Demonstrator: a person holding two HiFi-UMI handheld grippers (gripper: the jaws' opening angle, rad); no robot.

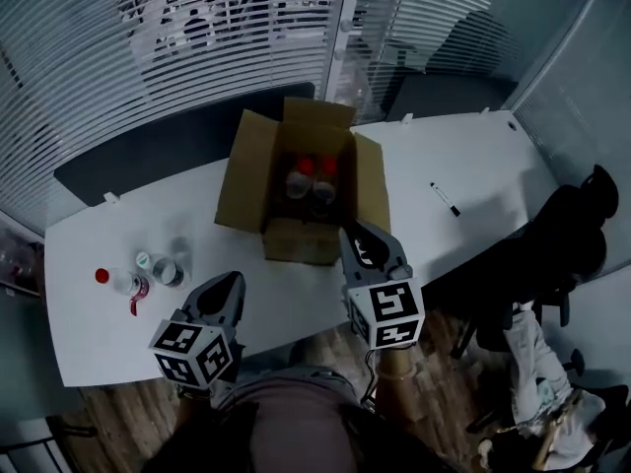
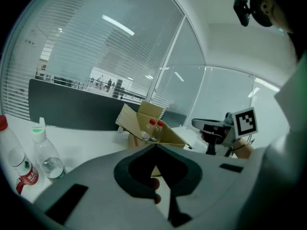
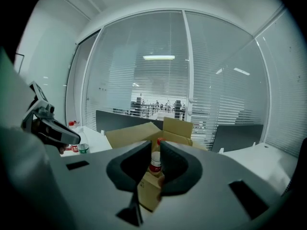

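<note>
Long white table (image 1: 473, 166) in a glass-walled office, slatted blinds (image 1: 148, 57) all round, dark low screen (image 1: 148, 151) along the table's far edge, wood floor underneath. Black office chair (image 1: 577, 230) off to the R, a pen (image 1: 446, 199) on the table near it.

Cardboard box (image 1: 246, 180) sits mid-table, flaps open. The right gripper (image 1: 353, 236) is just beside its near R corner, not touching as far as I can see. Its fingers stand a narrow slit apart w/ nothing held; the right gripper view only shows a far bottle through the slit. The left gripper (image 1: 233, 282) hangs over the table's near edge, btwn the box and two loose bottles (image 1: 148, 274), apart from both. Its fingertips are pressed together, nothing btwn them.

Box is plain brown and upright, w/ clear plastic bottles (image 1: 308, 177) standing inside, red caps. Of the two loose ones at the L end, one has a red cap, the other a pale green one.
</note>
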